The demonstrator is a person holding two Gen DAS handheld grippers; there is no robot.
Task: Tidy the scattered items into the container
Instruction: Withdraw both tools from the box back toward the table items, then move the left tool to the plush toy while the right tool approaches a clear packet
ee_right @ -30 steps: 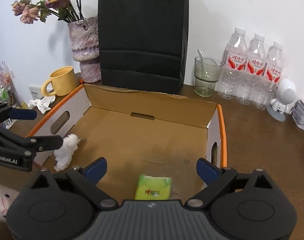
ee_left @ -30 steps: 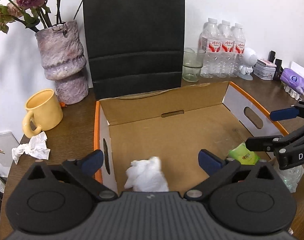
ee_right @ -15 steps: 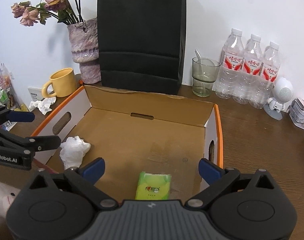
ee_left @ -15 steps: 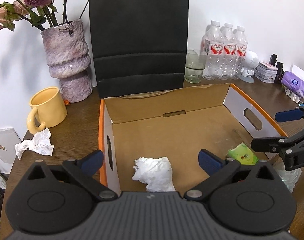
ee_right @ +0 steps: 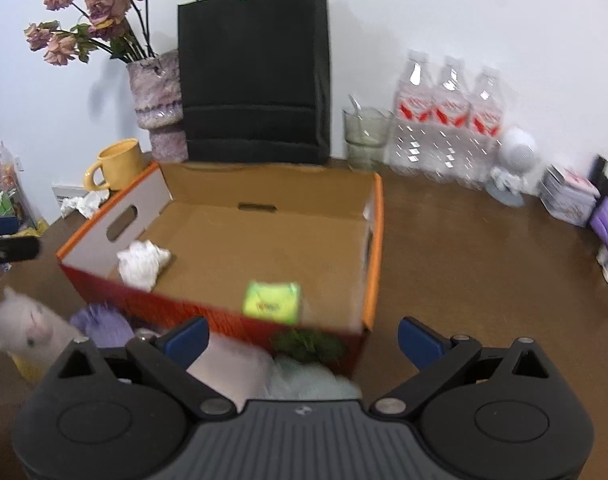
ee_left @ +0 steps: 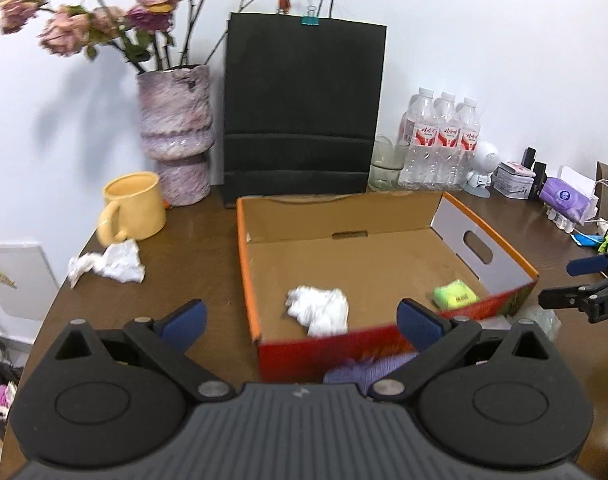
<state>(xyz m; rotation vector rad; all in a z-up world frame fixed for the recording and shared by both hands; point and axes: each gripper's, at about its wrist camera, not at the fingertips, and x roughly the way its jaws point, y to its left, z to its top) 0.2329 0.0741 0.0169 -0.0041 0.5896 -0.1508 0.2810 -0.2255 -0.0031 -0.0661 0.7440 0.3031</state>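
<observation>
Both tongs, left and right, gape released at frame bottom; box mid-frame holds crumpled tissue.

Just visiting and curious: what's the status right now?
Left hand-held gripper and right hand-held gripper open, empty. Crumpled tissue and green packet in cardboard box. Another tissue outside by mug.

Orange-rimmed cardboard box holds crumpled tissue, green packet; second tissue beside mug, outside.
</observation>
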